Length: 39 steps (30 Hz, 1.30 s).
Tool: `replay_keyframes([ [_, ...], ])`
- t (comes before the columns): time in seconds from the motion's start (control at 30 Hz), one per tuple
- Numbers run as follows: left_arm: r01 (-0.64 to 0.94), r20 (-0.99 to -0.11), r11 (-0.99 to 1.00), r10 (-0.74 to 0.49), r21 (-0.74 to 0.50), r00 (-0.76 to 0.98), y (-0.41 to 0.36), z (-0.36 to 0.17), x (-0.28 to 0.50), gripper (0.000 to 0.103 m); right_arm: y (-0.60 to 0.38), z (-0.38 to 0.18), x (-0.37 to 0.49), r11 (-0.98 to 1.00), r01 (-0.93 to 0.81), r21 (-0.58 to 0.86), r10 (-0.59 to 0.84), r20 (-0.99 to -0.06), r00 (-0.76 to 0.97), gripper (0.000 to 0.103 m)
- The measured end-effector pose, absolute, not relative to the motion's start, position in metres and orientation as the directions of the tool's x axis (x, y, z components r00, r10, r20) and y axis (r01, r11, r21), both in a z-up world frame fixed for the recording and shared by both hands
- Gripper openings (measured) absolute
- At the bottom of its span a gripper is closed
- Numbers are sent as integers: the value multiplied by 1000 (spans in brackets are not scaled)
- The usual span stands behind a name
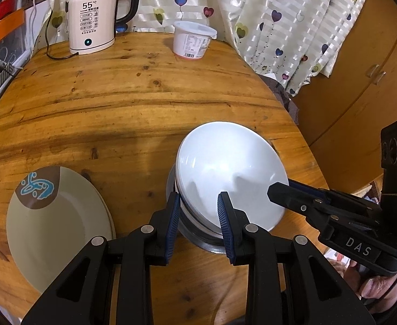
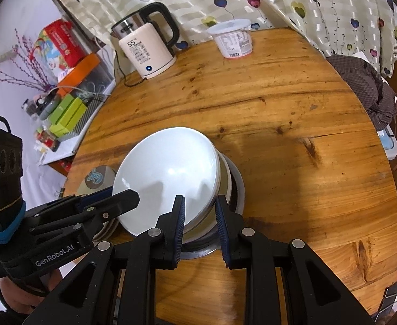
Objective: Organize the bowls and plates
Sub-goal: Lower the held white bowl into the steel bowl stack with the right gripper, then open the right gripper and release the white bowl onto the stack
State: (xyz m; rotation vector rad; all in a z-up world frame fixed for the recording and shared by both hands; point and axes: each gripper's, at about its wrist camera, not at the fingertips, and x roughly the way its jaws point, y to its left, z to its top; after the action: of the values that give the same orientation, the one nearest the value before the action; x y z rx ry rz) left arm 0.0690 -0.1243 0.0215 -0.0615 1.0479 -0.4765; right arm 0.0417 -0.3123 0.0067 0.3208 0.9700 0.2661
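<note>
Warm indoor light, glare on white bowl (image 1: 225, 168), sharp focus, fisheye-bent edges, dark corners

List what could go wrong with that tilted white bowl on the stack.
1. The white bowl sits tilted in the bowls below it, pinched at its rim by both the left hand-held gripper and the right hand-held gripper; uneven pulls could make it slip.
2. The stack stands near the table edge, so a shove might tip it off.

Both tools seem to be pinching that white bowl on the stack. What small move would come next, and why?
Probably lower the tilted glossy white bowl until it sits level in the stack. The left tool and right tool each straddle its near rim, and it leans, one edge raised above the bowls nested in the metal bowl beneath.
</note>
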Motion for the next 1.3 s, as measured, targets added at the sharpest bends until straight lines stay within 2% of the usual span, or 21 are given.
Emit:
replay_keyframes([
  [0.87, 339, -792, 882, -452, -328, 410, -118, 18, 68, 30, -312, 7, 41, 932, -87, 353, 338, -755, 562, 25],
  [1.3, 323, -777, 874, -476, -364, 412, -112, 15, 72, 30, -318, 5, 42, 918, -82, 389, 365, -744, 561, 23],
])
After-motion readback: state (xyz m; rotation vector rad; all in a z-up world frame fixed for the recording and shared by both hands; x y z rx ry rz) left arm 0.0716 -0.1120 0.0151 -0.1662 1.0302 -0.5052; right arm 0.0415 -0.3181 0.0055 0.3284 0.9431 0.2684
